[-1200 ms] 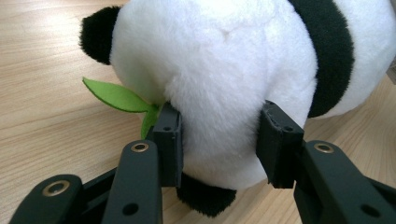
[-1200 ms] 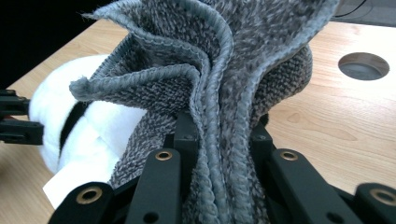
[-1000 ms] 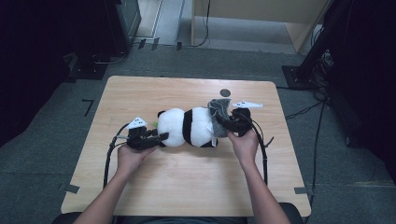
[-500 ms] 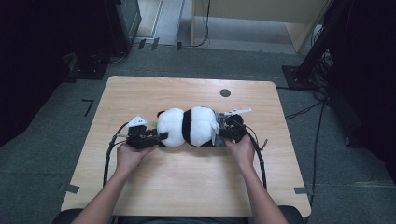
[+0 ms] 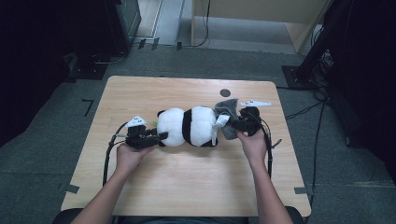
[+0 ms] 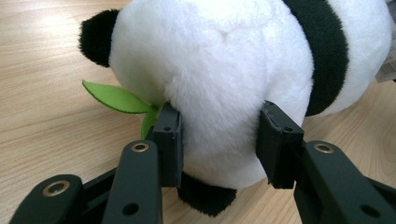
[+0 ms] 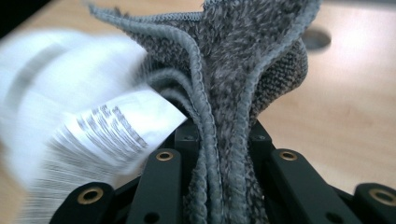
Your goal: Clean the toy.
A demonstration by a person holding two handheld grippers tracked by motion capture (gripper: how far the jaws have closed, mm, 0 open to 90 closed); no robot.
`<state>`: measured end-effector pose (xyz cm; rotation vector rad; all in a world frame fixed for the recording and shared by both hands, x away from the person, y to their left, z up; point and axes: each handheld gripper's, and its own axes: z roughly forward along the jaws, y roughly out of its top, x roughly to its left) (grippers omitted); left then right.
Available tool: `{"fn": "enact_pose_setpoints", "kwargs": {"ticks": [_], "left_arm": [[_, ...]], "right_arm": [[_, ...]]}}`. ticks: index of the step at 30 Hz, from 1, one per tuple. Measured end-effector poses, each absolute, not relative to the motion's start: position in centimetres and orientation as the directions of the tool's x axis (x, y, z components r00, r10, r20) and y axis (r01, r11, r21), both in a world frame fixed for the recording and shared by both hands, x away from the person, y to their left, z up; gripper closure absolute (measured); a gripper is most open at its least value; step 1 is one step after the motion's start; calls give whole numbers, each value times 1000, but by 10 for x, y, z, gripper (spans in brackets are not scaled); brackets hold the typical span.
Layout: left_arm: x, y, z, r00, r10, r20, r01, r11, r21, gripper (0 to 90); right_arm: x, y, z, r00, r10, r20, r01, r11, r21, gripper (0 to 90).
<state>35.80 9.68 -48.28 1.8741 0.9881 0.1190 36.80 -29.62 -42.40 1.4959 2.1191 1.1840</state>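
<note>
While my left hand-held gripper (image 6: 219, 140) pins the black-and-white plush panda (image 5: 189, 126) on the bench (image 5: 187, 186), my right hand-held gripper (image 7: 219, 144) is clamped on the grey knitted cloth (image 7: 243, 70) at its far end; dressing looks barely begun.

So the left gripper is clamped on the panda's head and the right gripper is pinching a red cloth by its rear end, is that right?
Not quite: the cloth is grey, not red, as the right gripper view shows, bunched between the shut jaws of the right gripper. The rest holds: the left gripper is clamped on the head of the panda.
</note>
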Motion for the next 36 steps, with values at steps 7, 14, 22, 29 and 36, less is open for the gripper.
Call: {"fn": "enact_pose_setpoints", "kwargs": {"ticks": [7, 14, 22, 29, 36], "left_arm": [[356, 97, -481, 661, 677, -324, 583, -191, 790, 569], [350, 97, -480, 658, 682, -319, 581, -189, 792, 567], [354, 101, -480, 690, 669, -277, 534, -211, 819, 407], [369, 113, -459, 726, 637, -257, 511, -251, 822, 342], [400, 112, -449, 756, 583, -297, 523, -266, 810, 308]], "right_arm": [[351, -274, -383, -518, 827, 216, 547, 126, 828, 743], [348, -236, -378, -611, 755, 237, 531, 169, 830, 742], [367, -228, -407, -598, 769, 226, 576, 216, 789, 751], [371, -230, -411, -603, 768, 217, 571, 225, 790, 753], [373, -231, -413, -611, 760, 221, 571, 229, 788, 753]]}}
